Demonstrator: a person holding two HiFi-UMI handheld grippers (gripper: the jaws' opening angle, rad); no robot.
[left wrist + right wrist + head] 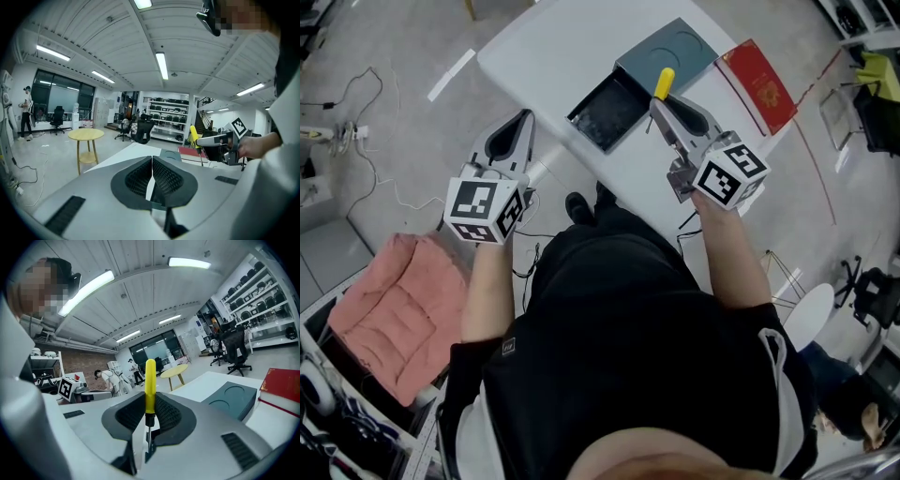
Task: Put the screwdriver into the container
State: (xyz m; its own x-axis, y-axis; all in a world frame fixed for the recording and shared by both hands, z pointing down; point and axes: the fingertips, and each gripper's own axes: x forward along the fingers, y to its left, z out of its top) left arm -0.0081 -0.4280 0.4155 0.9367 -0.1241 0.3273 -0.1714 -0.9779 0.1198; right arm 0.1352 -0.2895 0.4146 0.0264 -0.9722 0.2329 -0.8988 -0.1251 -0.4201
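Note:
A screwdriver (149,387) with a yellow handle stands upright between the jaws of my right gripper (151,416), which is shut on it. In the head view the same yellow handle (664,82) pokes out past the right gripper (667,106), held above the white table (553,56) near the open dark container (609,112). My left gripper (514,134) hovers off the table's left edge, jaws shut with nothing between them. From the left gripper view (153,174) the screwdriver (194,137) shows far to the right.
A grey-blue lid (670,52) lies beside the container, and a red book (761,84) lies at the table's right. A pink cushion (398,309) sits on the floor at lower left. Cables (366,159) trail over the floor. A round yellow side table (86,135) stands further off.

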